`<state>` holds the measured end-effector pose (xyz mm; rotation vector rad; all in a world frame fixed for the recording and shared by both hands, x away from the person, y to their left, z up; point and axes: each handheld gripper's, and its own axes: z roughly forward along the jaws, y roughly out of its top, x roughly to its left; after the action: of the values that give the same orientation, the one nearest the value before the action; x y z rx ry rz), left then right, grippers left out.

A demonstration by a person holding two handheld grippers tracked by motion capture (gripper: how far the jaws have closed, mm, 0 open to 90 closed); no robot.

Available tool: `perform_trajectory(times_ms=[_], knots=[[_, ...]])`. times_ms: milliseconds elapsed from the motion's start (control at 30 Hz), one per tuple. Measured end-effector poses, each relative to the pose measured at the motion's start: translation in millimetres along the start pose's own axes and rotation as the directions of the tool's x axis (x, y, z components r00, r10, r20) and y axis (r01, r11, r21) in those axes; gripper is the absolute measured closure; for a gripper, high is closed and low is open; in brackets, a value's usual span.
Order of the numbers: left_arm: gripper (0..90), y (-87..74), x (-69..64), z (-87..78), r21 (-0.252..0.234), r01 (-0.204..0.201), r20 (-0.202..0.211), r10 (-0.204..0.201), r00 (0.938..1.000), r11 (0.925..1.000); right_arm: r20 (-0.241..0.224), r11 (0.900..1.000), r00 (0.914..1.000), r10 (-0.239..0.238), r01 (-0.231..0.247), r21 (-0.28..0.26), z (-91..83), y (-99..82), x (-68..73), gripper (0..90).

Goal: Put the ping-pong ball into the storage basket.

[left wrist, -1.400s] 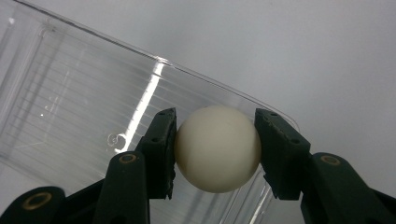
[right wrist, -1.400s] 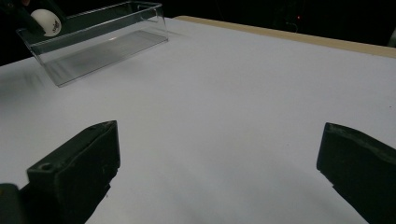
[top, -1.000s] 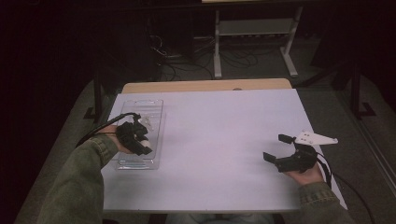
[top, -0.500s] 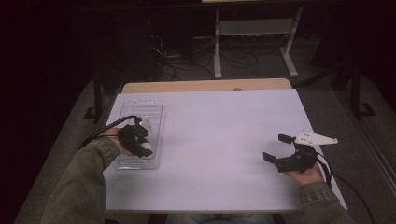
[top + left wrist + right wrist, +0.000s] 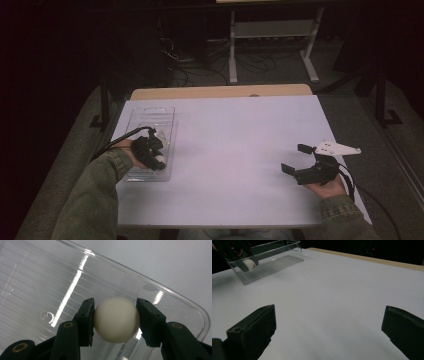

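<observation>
While my left gripper [image 5: 115, 315] reaches down into the clear plastic tray [image 5: 150, 117], its two black jaws are clamped on a white ball [image 5: 116, 319], one pad pressing each side of it. Seen along my left gripper's jaws, the ball sits squarely between the pads, with the ribbed floor of the tray behind it and the tray's rounded rim curving past on the far side. From the high view, the tray lies at the left side of the white table [image 5: 235, 150], lengthwise away from me, and my left gripper [image 5: 148, 151] is over its near half, my sleeve [image 5: 95, 200] coming in from below. My right gripper [image 5: 295, 162] rests well apart at the right side of the table, its jaws spread wide with nothing between them but bare tabletop. From my right gripper's view, the tray [image 5: 274, 263] stands far off at the upper left, and the ball [image 5: 249, 264] shows through its near wall, inside the tray.
</observation>
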<state>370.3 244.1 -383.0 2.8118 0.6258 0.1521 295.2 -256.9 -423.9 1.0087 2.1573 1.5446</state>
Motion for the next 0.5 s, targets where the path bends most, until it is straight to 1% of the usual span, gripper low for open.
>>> perform_trajectory(times_ms=[100, 267, 500], knots=[[50.4, 0.6, 0.7, 2.6, -0.001, 0.006, 0.005, -0.006, 1.0000, 1.0000, 0.000, 1.0000, 1.0000, 0.002, -0.002, -0.001, -0.3, 0.1, 0.0, 0.0], [50.3, 3.3, 2.2, 6.0, 0.007, 0.004, 0.014, -0.005, 0.9999, 1.0000, 0.001, 1.0000, 1.0000, -0.001, 0.001, -0.001, -0.3, 0.1, 0.0, 0.0], [50.2, 4.3, 1.7, 8.8, 0.014, 0.007, 0.012, -0.007, 0.9999, 0.9999, 0.001, 1.0000, 1.0000, 0.005, -0.005, 0.001, -0.7, -0.1, -0.3, 0.0]])
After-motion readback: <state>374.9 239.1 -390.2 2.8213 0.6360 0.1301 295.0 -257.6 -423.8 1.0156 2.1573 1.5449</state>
